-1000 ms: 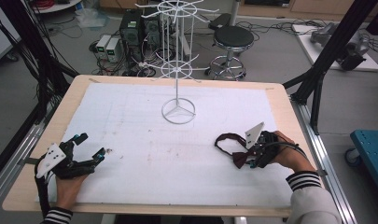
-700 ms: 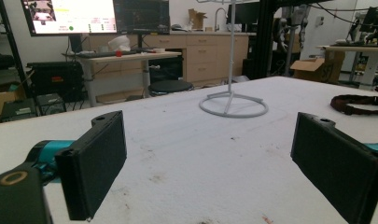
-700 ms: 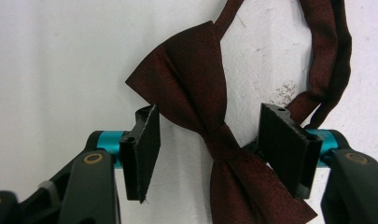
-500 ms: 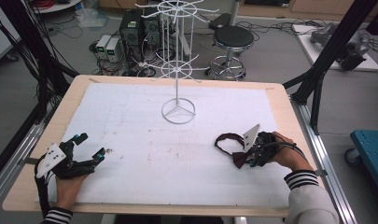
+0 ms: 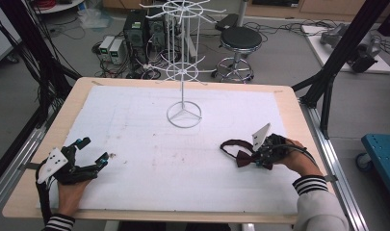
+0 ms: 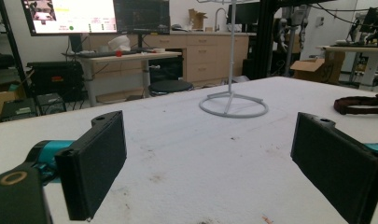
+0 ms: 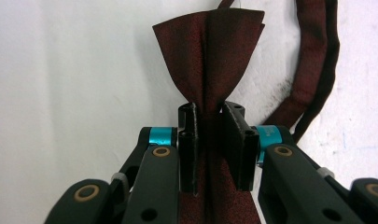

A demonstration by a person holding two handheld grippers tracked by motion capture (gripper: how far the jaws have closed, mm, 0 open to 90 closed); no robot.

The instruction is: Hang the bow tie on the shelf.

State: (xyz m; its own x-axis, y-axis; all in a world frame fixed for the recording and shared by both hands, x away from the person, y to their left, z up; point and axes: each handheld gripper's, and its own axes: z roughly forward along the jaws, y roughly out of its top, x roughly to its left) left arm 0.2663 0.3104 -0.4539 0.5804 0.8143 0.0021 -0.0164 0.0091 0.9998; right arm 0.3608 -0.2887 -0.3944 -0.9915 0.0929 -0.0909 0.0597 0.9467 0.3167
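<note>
While our left gripper just sits near the left front corner of the tabletop with its jaws spread wide and nothing between them, the middle has the white wire display stand, its ring base flat on the white sheet, well apart from both hands. From the left gripper view we can see that ring base ahead and a bit of the dark strap off to the right. Over on the right, our right gripper has just been closing its jaws and now they're pinched tight on the knot of the dark red bow tie, which lies on the sheet near the front right, strap curling away beside it
</note>
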